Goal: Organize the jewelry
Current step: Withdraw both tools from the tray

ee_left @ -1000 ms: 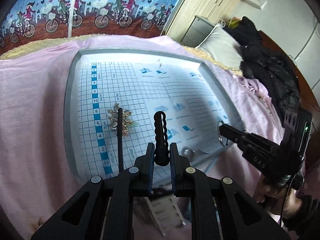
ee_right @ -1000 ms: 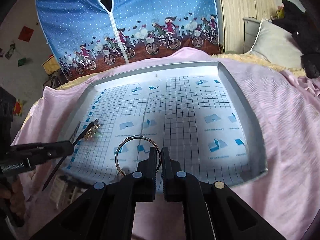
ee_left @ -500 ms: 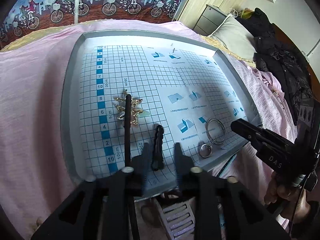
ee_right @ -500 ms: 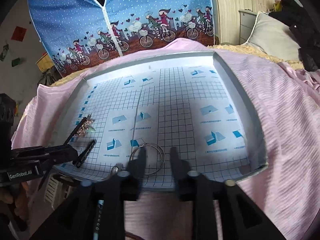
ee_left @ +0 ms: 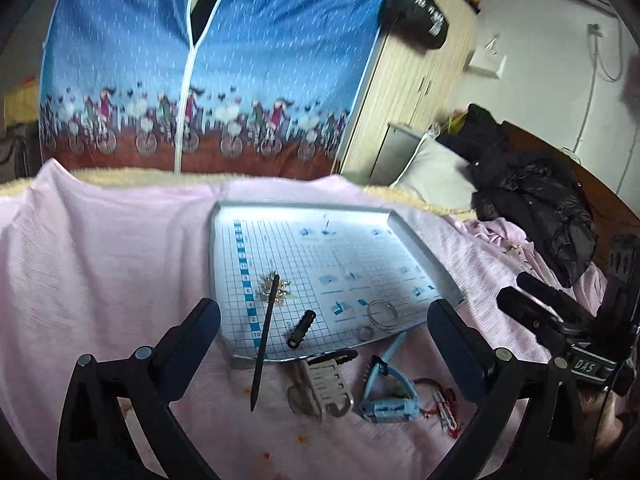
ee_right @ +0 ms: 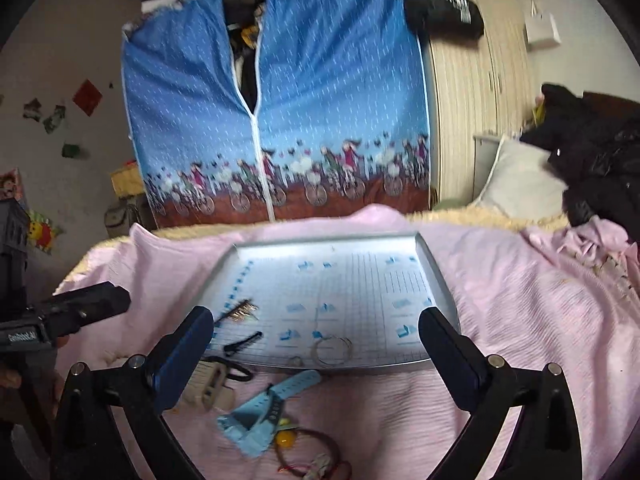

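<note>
Silver tray on the pink bedspread holds a wire ring and black clip. Both grippers, left and right, hover spread wide, gripping nothing

Dim, motion-blurred fisheye views; glare whitens the tray's far rim.

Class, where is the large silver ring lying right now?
In the left wrist view, the large silver ring lies on the tray near its front right edge, beside a smaller ring.

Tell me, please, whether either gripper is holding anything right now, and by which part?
Nothing is held. The left gripper and right gripper are both open and empty; the black clip and large ring lie on the tray.
</note>
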The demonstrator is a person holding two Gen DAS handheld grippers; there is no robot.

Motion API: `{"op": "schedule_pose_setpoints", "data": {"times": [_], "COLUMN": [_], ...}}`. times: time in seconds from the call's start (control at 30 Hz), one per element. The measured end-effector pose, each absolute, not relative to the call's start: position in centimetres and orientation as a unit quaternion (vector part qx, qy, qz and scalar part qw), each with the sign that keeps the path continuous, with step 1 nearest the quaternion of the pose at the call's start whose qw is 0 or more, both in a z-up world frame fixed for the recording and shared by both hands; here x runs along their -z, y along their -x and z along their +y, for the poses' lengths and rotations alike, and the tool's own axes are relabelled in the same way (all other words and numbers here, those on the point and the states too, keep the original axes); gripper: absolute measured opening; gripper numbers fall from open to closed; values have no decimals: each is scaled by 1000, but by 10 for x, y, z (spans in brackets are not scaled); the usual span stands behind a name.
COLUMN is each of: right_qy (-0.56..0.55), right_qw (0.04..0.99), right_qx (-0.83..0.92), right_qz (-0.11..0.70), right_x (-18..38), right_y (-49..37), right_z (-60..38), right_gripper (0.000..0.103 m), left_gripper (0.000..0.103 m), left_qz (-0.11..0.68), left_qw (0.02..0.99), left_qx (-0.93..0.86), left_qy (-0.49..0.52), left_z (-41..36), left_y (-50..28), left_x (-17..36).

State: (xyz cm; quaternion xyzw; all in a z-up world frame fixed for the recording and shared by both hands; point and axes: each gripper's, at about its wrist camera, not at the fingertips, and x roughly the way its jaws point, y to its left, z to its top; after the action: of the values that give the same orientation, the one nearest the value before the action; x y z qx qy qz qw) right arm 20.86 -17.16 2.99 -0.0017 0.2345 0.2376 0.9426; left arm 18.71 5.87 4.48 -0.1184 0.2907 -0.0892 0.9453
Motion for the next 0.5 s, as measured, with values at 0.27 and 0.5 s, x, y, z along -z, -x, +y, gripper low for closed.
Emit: {"op": "schedule_pose_setpoints", "data": {"times": [0.27,0.5], "right_qy": [18,28], "right_qw": [960,969], "right_qx": [-230,-206], "right_qz": [159,134], "right_x": [-58,-59], "right_y": [-130,-87], "right_z": [-173,-183], "right_gripper": [103,103], "left_gripper": [102,102], "left_qz": [247,234], "left_qw": [958,961], "left_qx": [81,82], "left_qy": [122,124], "left_z": [57,71], "left_y": [-122,-76], "left_x": [-57,-68]}}
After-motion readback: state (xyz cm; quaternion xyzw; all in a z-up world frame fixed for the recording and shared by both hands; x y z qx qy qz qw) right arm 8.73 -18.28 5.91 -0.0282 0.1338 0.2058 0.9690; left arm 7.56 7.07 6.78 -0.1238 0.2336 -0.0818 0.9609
